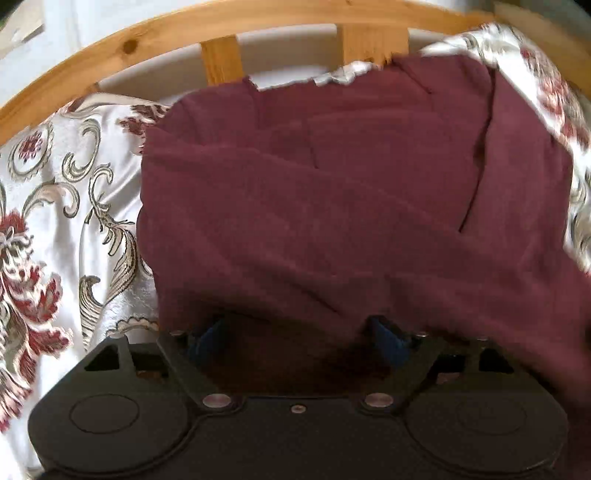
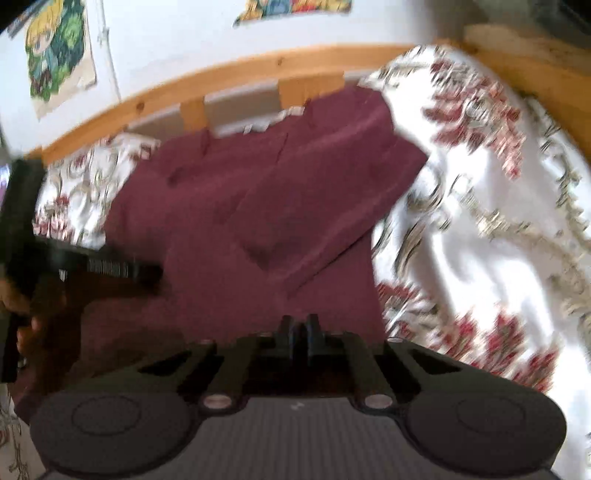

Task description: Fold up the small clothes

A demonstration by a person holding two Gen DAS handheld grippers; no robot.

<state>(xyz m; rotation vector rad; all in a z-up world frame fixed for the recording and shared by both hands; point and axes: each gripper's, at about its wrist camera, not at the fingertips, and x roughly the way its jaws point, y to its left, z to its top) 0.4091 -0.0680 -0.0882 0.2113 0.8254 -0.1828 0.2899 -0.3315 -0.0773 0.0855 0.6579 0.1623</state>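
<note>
Left gripper point(image 1: 295, 332) spread wide over the maroon shirt point(image 1: 332, 192); right gripper point(image 2: 298, 328) pinched together at its near hem, can't tell if holding cloth.

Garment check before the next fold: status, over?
Right hand-held gripper shut on maroon garment's near edge. Left hand-held gripper open over it. Nothing in the way.

Left wrist view: maroon garment point(image 1: 325, 192) lies spread on a bed, over a white floral bedspread point(image 1: 62, 206) with red and grey scrollwork. Left gripper point(image 1: 301, 339) stands wide apart; its blue-padded fingers point(image 1: 208, 338) sit at the garment's near edge, cloth draped between and over them. A pine bed rail point(image 1: 184, 27) with slats curves behind. Right side motion-blurred.
</note>
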